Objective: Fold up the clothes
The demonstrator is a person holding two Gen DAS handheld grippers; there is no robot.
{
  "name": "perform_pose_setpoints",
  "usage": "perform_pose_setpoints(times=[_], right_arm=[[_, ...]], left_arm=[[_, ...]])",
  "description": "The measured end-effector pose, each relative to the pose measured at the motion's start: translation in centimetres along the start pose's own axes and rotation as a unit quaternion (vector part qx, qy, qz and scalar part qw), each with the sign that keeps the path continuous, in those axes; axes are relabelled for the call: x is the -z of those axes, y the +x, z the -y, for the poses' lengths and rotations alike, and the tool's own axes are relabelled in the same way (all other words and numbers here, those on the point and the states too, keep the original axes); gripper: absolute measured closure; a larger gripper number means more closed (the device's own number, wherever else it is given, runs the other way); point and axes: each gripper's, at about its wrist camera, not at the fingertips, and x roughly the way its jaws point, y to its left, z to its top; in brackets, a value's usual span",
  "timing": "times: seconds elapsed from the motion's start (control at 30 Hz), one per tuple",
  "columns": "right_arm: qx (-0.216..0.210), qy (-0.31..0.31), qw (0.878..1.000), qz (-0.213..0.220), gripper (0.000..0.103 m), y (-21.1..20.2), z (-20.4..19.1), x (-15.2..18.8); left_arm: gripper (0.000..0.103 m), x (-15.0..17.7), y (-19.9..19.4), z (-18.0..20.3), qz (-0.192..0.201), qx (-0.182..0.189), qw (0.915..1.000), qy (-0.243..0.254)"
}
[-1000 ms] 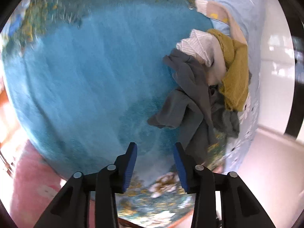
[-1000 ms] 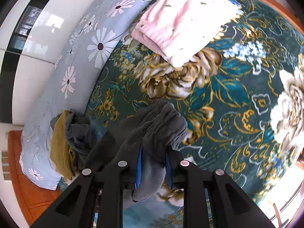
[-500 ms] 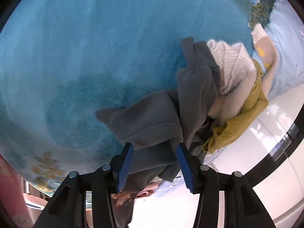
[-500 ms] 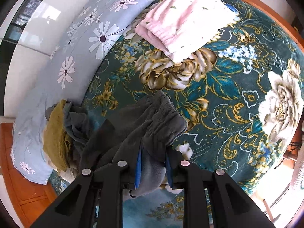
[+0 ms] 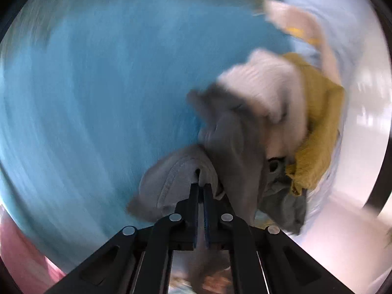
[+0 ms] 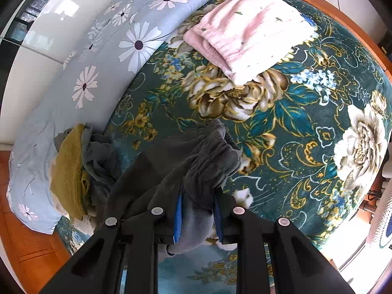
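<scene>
A grey pair of trousers point(image 6: 196, 161) hangs between my two grippers above the bed. My right gripper point(image 6: 198, 196) is shut on its gathered elastic waistband. In the blurred left wrist view my left gripper point(image 5: 201, 186) is shut on a hem of the same grey trousers point(image 5: 176, 178). Behind them lies a pile with a white knit garment point(image 5: 264, 85), a mustard-yellow garment point(image 5: 318, 127) and a cream piece point(image 5: 301, 29). The mustard garment point(image 6: 68, 169) also shows at the left of the right wrist view.
A folded pink garment point(image 6: 247, 29) lies at the far side of the teal floral blanket point(image 6: 318, 112). A light-blue daisy-print quilt point(image 6: 98, 73) runs along the white wall. The bed's wooden edge point(image 6: 31, 245) shows at lower left. Plain blue blanket point(image 5: 85, 98) fills the left wrist view.
My left gripper has closed from open onto the grey trousers' hem and is moving fast, blurring its view. My right gripper still holds the waistband and has shifted little.
</scene>
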Motion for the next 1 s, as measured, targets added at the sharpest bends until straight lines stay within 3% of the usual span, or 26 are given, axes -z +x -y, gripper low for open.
perform_pose_setpoints(times=[0.07,0.13,0.2,0.27,0.37,0.43,0.53,0.6,0.77,0.9,1.0], right_arm=[[-0.006,0.0,1.0,0.0,0.081,-0.1,-0.2,0.6],[-0.017,0.004,1.0,-0.001,0.081,-0.1,-0.1,1.3],[-0.032,0.007,0.999,-0.002,0.081,-0.2,-0.1,2.3],[-0.039,0.0,0.999,-0.006,0.081,-0.1,-0.3,3.1],[-0.014,-0.022,0.999,-0.024,0.08,0.9,-0.6,5.2],[-0.002,-0.017,0.999,-0.037,0.08,1.7,-0.4,6.3],[0.019,-0.013,0.998,-0.053,0.08,2.5,0.4,7.9],[0.027,-0.012,0.998,-0.058,0.08,2.7,0.9,8.4],[0.039,-0.01,0.997,-0.058,0.08,2.5,1.3,9.5],[0.056,-0.014,0.997,-0.053,0.08,2.3,1.4,10.1],[0.071,-0.001,0.996,-0.052,0.08,2.5,2.4,10.8]], left_arm=[[0.1,-0.5,-2.5,2.0,0.032,0.0,0.9978,0.059],[0.1,-1.0,-5.3,3.0,0.055,0.022,0.9943,0.088],[0.1,-1.7,-8.2,2.7,0.077,0.049,0.9901,0.107],[0.1,-2.0,-10.0,0.6,0.087,0.052,0.9877,0.119],[0.1,-2.3,-8.1,-5.2,0.049,0.007,0.9941,0.097],[0.1,-2.2,-6.1,-10.4,0.016,-0.02,0.9988,0.042],[0.1,-1.8,-4.3,-15.8,-0.016,-0.038,0.9988,-0.026],[0.1,-1.8,-3.7,-18.1,-0.033,-0.049,0.9972,-0.045],[0.1,-2.1,-4.2,-18.4,-0.044,-0.046,0.9971,-0.041],[0.1,-2.2,-4.5,-16.7,-0.06,-0.078,0.9949,0.021],[0.1,-1.8,-3.9,-17.0,-0.089,-0.121,0.9877,0.044]])
